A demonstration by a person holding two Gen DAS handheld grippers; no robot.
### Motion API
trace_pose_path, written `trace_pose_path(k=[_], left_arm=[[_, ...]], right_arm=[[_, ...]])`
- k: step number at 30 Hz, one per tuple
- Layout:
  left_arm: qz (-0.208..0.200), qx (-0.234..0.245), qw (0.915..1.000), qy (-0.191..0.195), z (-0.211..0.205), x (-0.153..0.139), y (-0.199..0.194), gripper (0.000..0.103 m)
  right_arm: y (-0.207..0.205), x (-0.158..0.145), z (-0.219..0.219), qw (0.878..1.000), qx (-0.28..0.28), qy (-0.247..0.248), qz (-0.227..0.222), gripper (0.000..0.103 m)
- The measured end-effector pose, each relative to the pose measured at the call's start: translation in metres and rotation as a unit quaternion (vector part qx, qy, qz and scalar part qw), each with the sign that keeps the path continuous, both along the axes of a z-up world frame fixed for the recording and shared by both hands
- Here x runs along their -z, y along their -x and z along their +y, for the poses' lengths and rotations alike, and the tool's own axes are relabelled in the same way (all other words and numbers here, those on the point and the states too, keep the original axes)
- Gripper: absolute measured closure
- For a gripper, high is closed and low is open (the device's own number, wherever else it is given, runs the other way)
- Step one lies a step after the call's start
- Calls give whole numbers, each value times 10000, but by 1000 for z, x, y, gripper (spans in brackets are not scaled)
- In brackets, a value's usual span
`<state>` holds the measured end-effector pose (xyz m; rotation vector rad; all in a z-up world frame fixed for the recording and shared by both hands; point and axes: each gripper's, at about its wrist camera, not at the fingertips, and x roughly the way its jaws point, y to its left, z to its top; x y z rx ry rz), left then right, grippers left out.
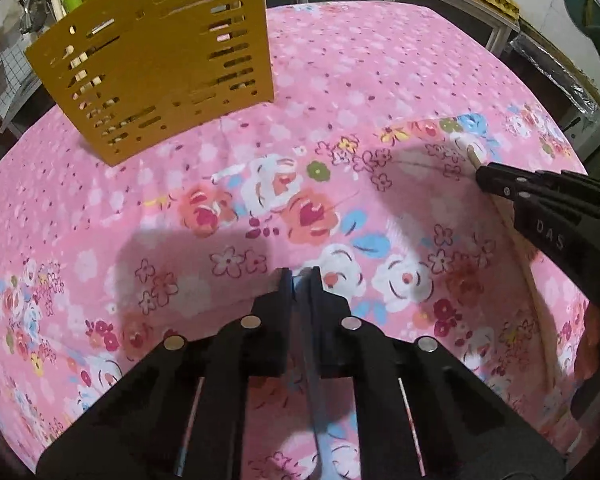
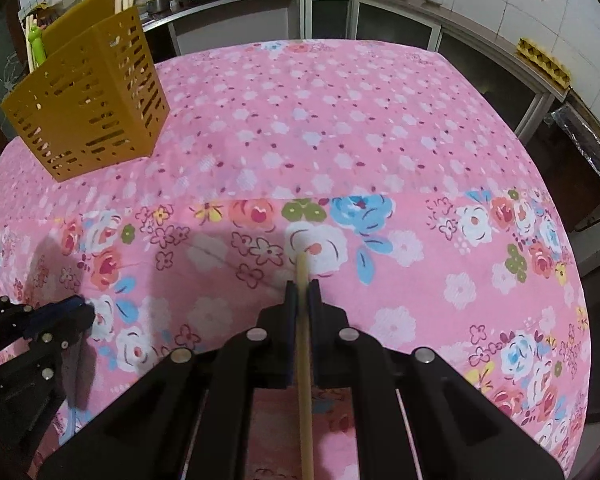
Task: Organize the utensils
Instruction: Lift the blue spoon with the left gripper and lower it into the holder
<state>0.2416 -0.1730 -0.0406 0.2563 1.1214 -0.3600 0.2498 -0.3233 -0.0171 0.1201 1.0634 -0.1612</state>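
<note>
Pink floral tablecloth [image 2: 340, 120]: right gripper [image 2: 302, 286] clamps a chopstick [image 2: 305, 360] (jaws tight).

Only the slotted yellow utensil holder [image 2: 88, 108] stands at the counter's [image 2: 340, 128] far left corner; the rest of the floral cloth lies open.

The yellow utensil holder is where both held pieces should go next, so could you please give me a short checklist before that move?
1. Right gripper shut on the wooden stick: ok.
2. Left gripper shut on the thin grey utensil: ok; what kind of utensil, cannot tell.
3. Yellow utensil holder upright on the pink tablecloth: ok.
4. Cloth between grippers and holder free of obstacles: ok.
5. Room left in the holder, which already contains utensils: cannot tell.
</note>
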Motion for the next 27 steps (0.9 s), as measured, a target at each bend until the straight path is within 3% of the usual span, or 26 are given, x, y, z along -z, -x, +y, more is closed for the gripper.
trace_pose_path(k=[6, 9, 19, 27], left_arm=[[-174, -194, 9994, 233, 11, -15, -10, 97], [-506, -308, 9975, 390, 23, -32, -11, 97], [-1599, -753, 9800, 911, 68, -87, -12, 97], [-2011, -877, 9683, 1194, 97, -111, -3, 97]], right_arm=[[4, -14, 1, 9997, 7, -43, -247, 97], [6, -25, 3, 9990, -10, -104, -446, 97], [16, -70, 26, 9892, -215, -200, -1435, 97], [20, -107, 51, 9711, -441, -240, -2334, 97]])
